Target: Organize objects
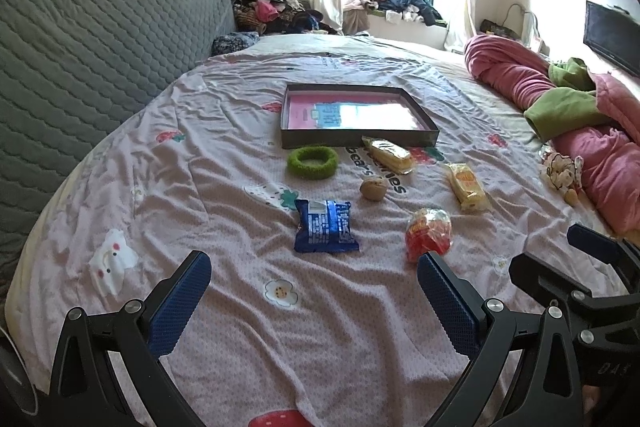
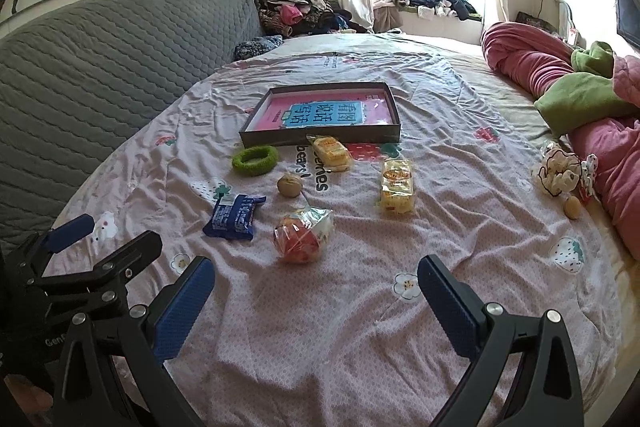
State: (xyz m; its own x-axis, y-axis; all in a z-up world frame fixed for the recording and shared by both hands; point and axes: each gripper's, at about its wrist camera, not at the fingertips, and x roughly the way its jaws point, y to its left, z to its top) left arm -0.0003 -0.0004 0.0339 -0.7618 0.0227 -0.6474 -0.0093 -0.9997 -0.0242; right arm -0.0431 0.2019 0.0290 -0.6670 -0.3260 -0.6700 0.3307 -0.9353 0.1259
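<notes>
Only from the right wrist: legible blue lettering inside the tray [image 2: 394, 111].

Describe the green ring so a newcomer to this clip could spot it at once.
Find the shallow dark tray on the bed. Just off its near-left corner lies the green ring, flat on the sheet. It is the only fuzzy hoop; its neighbours are wrapped snacks and a walnut.

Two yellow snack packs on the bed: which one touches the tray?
The yellow pack beside the green ring; its end meets the tray wall. The other yellow pack lies apart.
</notes>
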